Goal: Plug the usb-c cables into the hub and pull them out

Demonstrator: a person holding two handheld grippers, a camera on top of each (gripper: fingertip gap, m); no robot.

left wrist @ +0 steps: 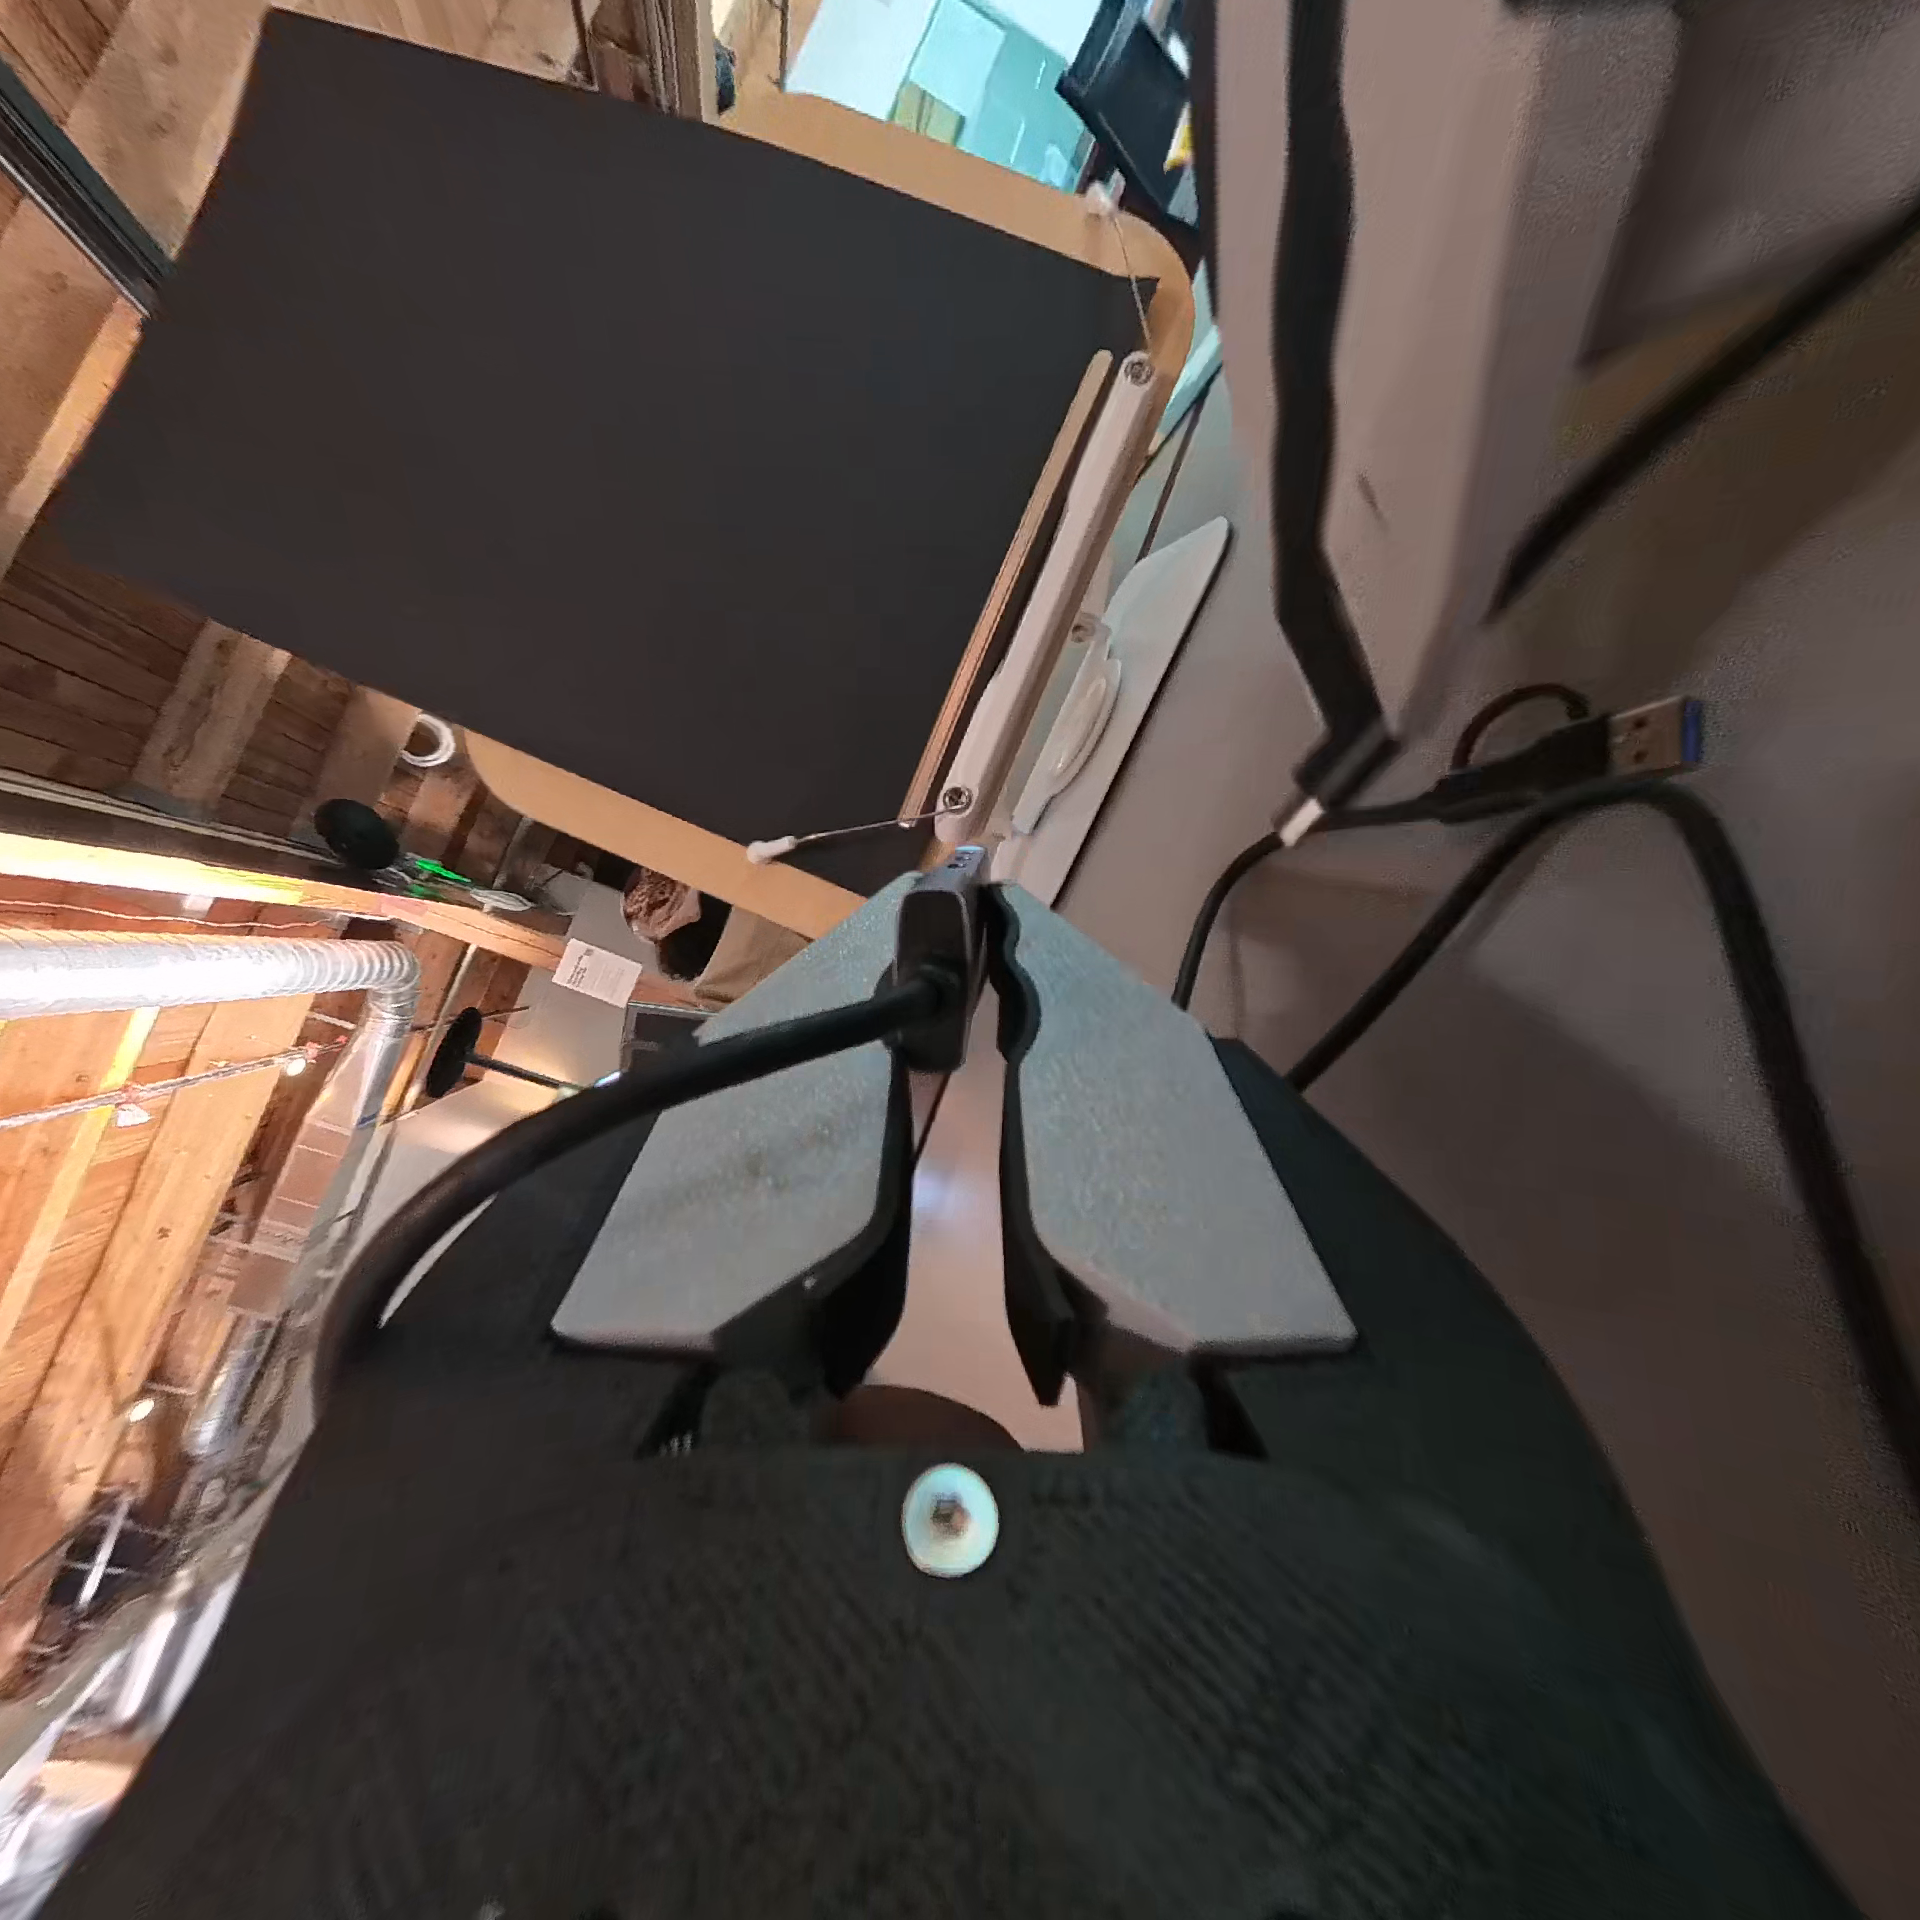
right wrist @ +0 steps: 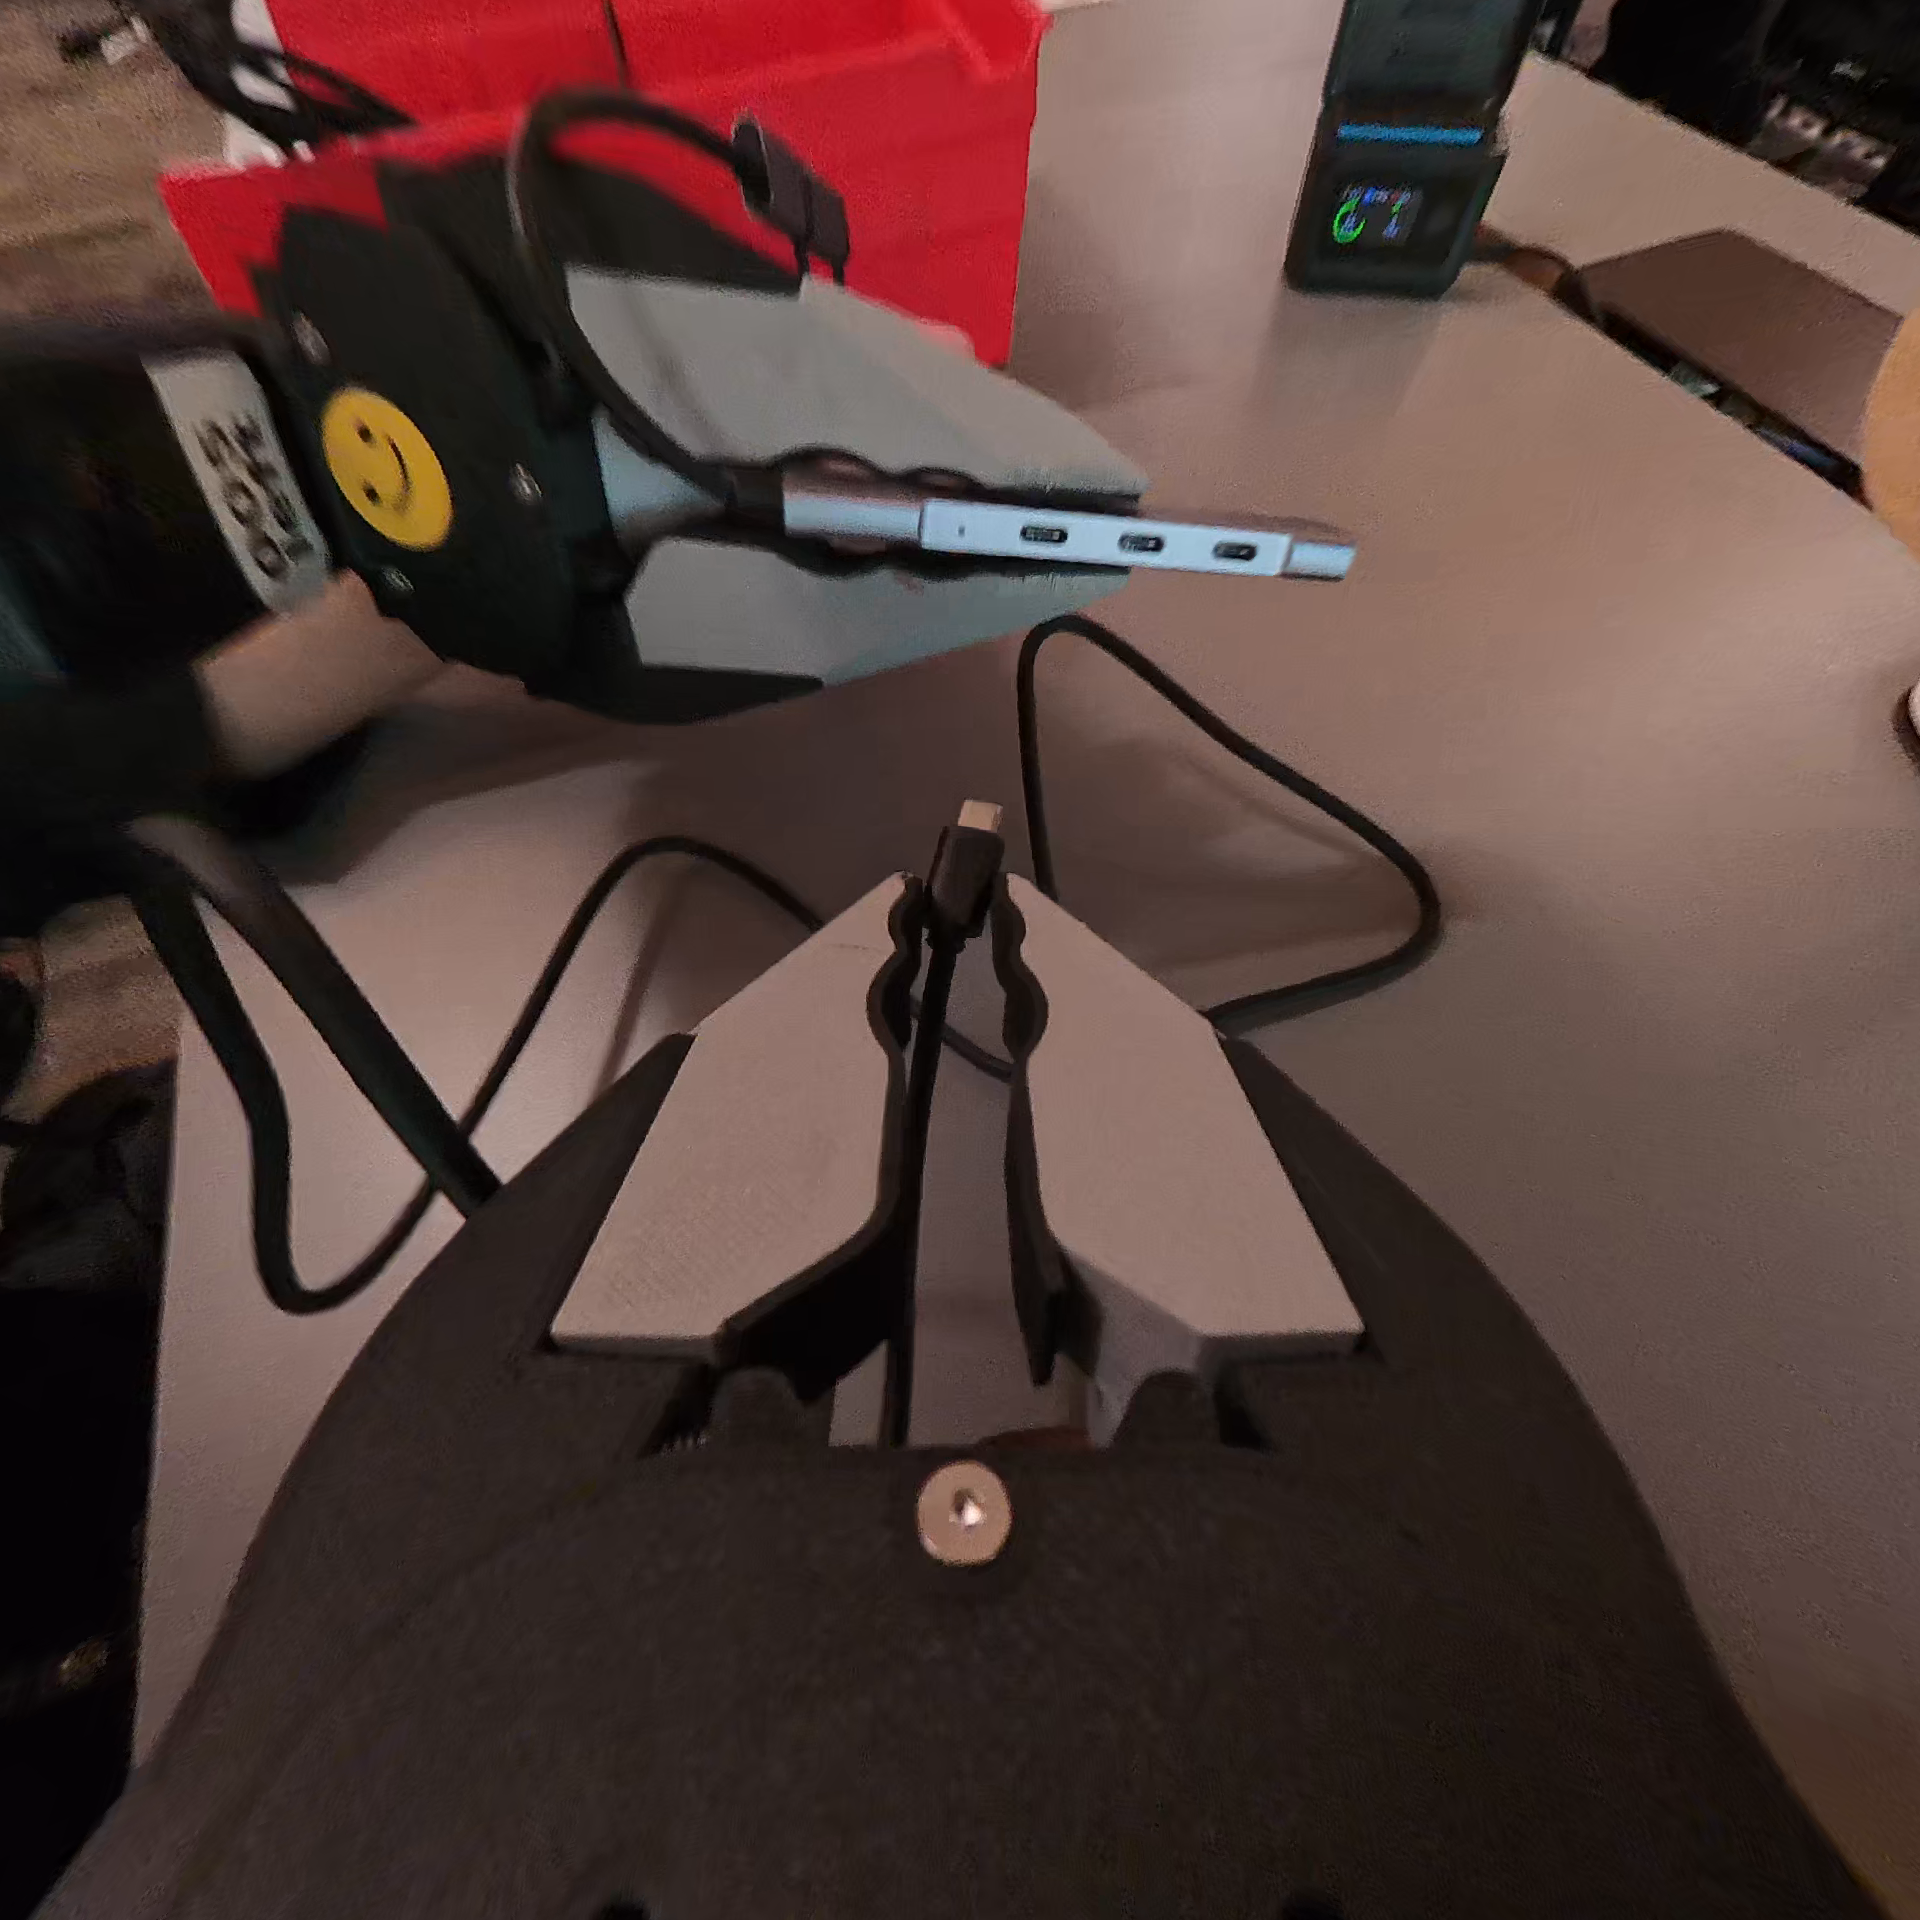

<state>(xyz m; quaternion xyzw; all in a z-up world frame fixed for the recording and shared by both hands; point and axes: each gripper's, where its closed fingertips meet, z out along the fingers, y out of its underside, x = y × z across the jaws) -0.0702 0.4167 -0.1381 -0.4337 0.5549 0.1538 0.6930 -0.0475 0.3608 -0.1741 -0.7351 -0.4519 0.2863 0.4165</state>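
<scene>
USB-C plug (right wrist: pixel 966 868) is clamped in the right gripper (right wrist: pixel 961 914) jaws; the left gripper (right wrist: pixel 1039 540) jaws grip the hub (right wrist: pixel 1132 542), raised above the table (right wrist: pixel 1455 623).

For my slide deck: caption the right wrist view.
Right gripper holds a USB-C plug below the hub clamped in the left gripper.

The right gripper (right wrist: pixel 961 894) clamps a black usb-c cable (right wrist: pixel 961 883) — plug exposed. The left gripper (right wrist: pixel 1127 535) holds the grey hub (right wrist: pixel 1132 540) above the table (right wrist: pixel 1455 520).

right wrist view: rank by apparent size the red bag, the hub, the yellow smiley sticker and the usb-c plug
1. red bag
2. hub
3. yellow smiley sticker
4. usb-c plug, though it sits nearer the camera, so its rank against the sticker is unsure.
</scene>
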